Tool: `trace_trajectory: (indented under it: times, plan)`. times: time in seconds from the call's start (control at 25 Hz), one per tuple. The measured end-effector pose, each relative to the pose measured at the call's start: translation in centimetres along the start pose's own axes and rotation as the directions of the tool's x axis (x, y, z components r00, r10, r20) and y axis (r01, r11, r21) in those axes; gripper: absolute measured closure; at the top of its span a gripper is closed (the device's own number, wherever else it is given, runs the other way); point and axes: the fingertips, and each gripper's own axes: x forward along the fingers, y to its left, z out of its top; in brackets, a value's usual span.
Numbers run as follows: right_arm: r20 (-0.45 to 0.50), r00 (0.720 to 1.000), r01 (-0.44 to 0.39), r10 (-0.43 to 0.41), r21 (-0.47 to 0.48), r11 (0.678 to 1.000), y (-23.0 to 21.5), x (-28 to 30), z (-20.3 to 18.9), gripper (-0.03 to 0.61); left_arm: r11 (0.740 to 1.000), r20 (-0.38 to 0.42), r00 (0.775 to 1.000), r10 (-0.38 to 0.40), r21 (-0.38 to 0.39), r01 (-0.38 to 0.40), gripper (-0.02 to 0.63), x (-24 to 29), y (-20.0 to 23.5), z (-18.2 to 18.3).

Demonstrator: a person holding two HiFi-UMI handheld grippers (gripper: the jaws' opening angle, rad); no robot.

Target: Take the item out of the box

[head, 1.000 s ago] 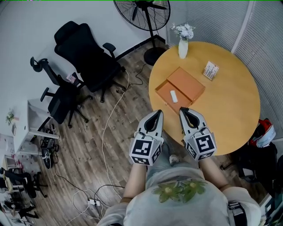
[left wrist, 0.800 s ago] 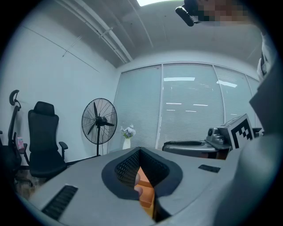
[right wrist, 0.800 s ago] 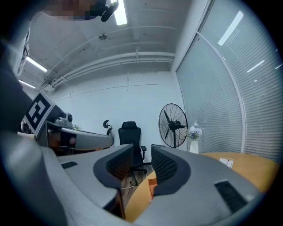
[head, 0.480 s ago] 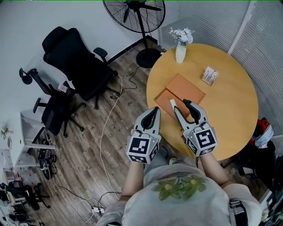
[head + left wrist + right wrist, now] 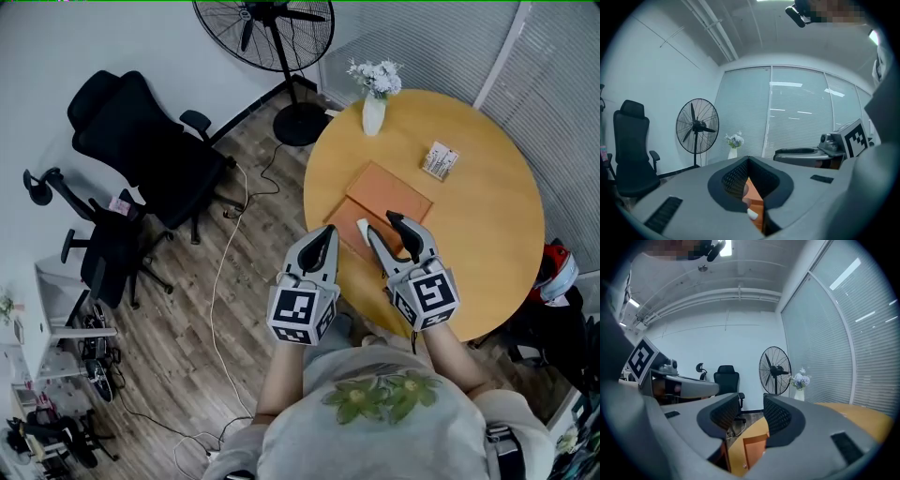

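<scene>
The box (image 5: pixel 345 217) lies open on the near left of the round table (image 5: pixel 487 216), with the white item (image 5: pixel 362 225) in its tray. The right gripper (image 5: pixel 382 225) hovers over the tray, its jaws just opened and holding nothing. The left gripper (image 5: pixel 327 232) is beside the table's edge, jaws clenched and holding nothing.

The head view looks steeply down from above the person onto the round table (image 5: pixel 487 234) and the floor beside it. The left gripper view sits low behind its own jaws, facing almost level across the table toward the fan (image 5: pixel 697 126), vase (image 5: pixel 733 153) and blinds (image 5: pixel 801 112). The right gripper view faces much the same way, taking in a chair (image 5: pixel 727 378). All three share fan, vase, table and box (image 5: pixel 389 192).
</scene>
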Motion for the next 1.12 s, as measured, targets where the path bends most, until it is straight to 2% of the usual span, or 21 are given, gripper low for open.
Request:
trace_trajectory:
  times: [0.6,1.12]
  plan:
    - [-0.129,0.990,0.052,-0.050,0.007,0.999,-2.1,5.3,-5.2,0.403,0.998,-0.053,0.996,-0.067,-0.010,0.067,0.614,4.8,4.8,-1.3]
    - [-0.246,0.967,0.079,-0.066,0.044,0.996,-2.6,8.4,-10.0,0.403,0.987,-0.135,0.978,-0.161,-0.015,0.160,0.614,8.3,7.2,-4.0]
